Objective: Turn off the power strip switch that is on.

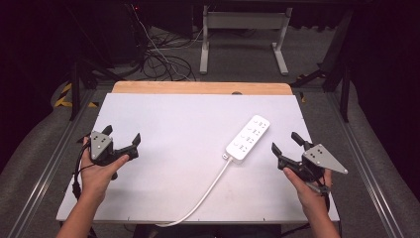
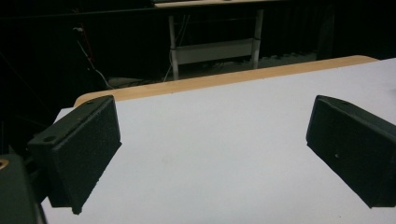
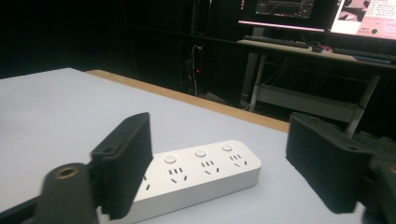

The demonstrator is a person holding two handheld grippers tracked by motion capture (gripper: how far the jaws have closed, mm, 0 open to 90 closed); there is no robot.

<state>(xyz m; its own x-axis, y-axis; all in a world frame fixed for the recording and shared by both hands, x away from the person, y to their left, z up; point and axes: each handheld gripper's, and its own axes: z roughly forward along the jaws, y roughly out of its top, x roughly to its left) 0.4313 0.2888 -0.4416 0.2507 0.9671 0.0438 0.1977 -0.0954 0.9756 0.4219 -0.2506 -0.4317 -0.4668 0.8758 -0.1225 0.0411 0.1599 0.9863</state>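
Showing left gripper (image 1: pixel 122 138) and right gripper (image 1: pixel 286 142) near the desk's (image 1: pixel 163 119) front corners, jaws wide apart, nothing between; white power strip (image 1: pixel 247 137) lying flat right of centre, just beyond right gripper, untouched; white cord (image 1: pixel 208 191) trailing to front edge; wooden strip (image 1: pixel 198 88) farthest.

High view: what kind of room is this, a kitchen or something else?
Probably a lab or workshop, not a kitchen. A white work table holds a power strip, loose cables trail over the floor behind it, and a desk with computer screens stands in the dark background.
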